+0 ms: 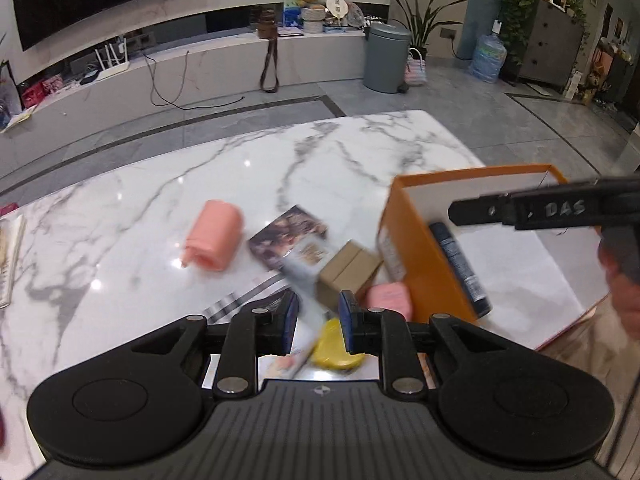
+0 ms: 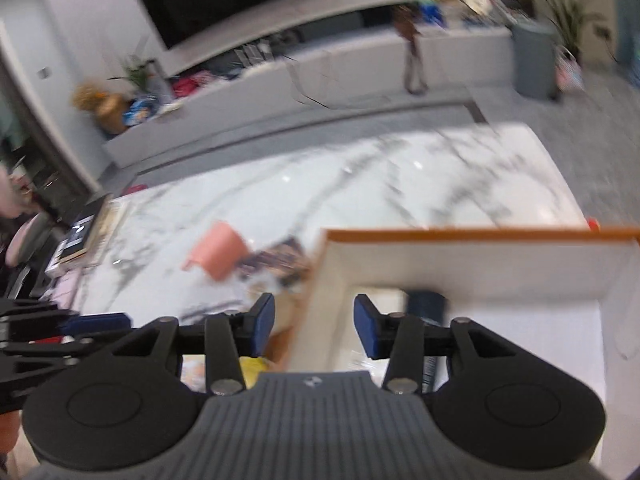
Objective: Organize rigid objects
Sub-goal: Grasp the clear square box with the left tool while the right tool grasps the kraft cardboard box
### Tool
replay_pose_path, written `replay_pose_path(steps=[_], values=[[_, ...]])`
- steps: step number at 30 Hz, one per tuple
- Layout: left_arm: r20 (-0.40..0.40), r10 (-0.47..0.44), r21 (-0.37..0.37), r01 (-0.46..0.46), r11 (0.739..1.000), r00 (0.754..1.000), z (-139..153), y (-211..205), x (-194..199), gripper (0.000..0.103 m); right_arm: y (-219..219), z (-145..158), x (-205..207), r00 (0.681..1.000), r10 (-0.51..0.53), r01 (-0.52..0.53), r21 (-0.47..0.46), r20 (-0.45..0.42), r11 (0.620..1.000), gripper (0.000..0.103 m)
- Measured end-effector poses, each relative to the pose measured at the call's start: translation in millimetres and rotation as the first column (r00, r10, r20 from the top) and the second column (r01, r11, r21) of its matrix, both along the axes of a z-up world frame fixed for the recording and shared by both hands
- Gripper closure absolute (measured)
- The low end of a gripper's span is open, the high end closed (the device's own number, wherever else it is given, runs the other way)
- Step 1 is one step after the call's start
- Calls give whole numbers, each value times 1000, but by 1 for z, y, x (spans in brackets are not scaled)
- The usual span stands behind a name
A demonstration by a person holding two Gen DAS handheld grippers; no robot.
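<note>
An orange box [image 1: 424,276] with a white inside stands on the marble table [image 1: 160,184] at the right and holds a dark tube [image 1: 460,268]. My left gripper [image 1: 319,322] is open and empty, above a yellow object [image 1: 334,350], near a brown cardboard box [image 1: 346,272] and a pink case [image 1: 386,298]. A pink roll [image 1: 216,240] and a picture card [image 1: 288,236] lie beyond. My right gripper [image 2: 314,328] is open and empty over the orange box's left wall [image 2: 316,300]. It shows in the left wrist view [image 1: 560,208] above the box. The right wrist view is blurred.
Papers lie under the objects near my left gripper. A book [image 1: 10,264] lies at the table's left edge. Beyond the table are a grey floor, a TV bench, a grey bin [image 1: 386,58] and plants.
</note>
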State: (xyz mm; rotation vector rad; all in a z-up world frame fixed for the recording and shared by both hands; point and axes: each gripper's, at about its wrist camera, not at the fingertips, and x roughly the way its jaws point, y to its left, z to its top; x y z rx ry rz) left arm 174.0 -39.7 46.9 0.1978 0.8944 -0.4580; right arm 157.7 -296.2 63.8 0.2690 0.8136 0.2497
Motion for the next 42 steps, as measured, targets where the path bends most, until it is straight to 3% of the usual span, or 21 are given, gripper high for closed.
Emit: replay_pose_path(steps=[3,6,9,13,16,20,24,30,37,42], values=[[-4,-11,10,11,1000,1000,-8,14,-3,78,34,4,1,996,85,-85,-34,14,996,50],[11,-30,73,29,997,999,-22,17,-4,78,69,1,8,987,160,-160,-104,-6,982,49],[0,-45,63,45,997,999,-32,20,2,78,97,-12,21,974,220,-225,-184,-48,957,43],[-20,-97,61,98,993,995,-45,25,13,78,115,-34,38,962,250,-271,-302,-107,914,43],[-2,-155,99,154,983,988,-54,20,24,77,123,-44,49,949,282,-314,-387,-139,867,43],[40,-264,145,256,956,964,-60,9,40,75,131,-61,65,912,347,-411,-486,-221,771,46],[46,-355,158,344,926,934,-69,-2,56,72,129,-75,83,887,363,-461,-504,-286,730,46],[50,-495,208,476,854,867,-91,-11,78,57,124,-84,103,858,386,-509,-459,-339,728,43],[46,-556,192,539,820,830,-109,-22,103,35,118,-85,115,813,469,-582,-477,-344,659,45],[47,-578,195,560,805,814,-118,-34,109,35,112,-86,119,764,533,-644,-483,-365,593,45]])
